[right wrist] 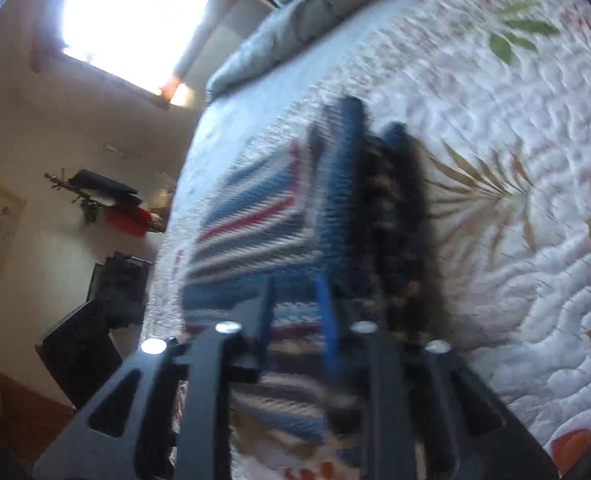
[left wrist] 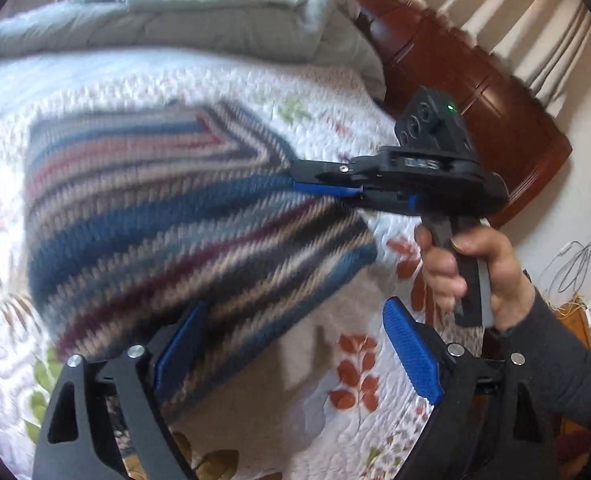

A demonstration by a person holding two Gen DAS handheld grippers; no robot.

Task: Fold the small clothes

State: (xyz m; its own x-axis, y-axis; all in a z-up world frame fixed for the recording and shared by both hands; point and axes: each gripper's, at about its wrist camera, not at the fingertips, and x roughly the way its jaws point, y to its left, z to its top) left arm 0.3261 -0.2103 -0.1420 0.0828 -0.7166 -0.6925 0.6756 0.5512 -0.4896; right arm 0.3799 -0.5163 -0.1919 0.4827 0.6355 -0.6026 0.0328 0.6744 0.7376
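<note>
A striped knit garment, blue, maroon and beige, lies on the floral quilt. My right gripper reaches in from the right and is shut on the garment's right edge, lifting it into a fold. In the right wrist view the striped knit is pinched between the blue pads. My left gripper is open at the bottom, its left pad over the garment's near edge and its right pad over bare quilt.
A grey folded duvet lies at the far end of the bed. A dark wooden headboard runs along the right. The bed's edge and the room with dark furniture lie to the left in the right wrist view.
</note>
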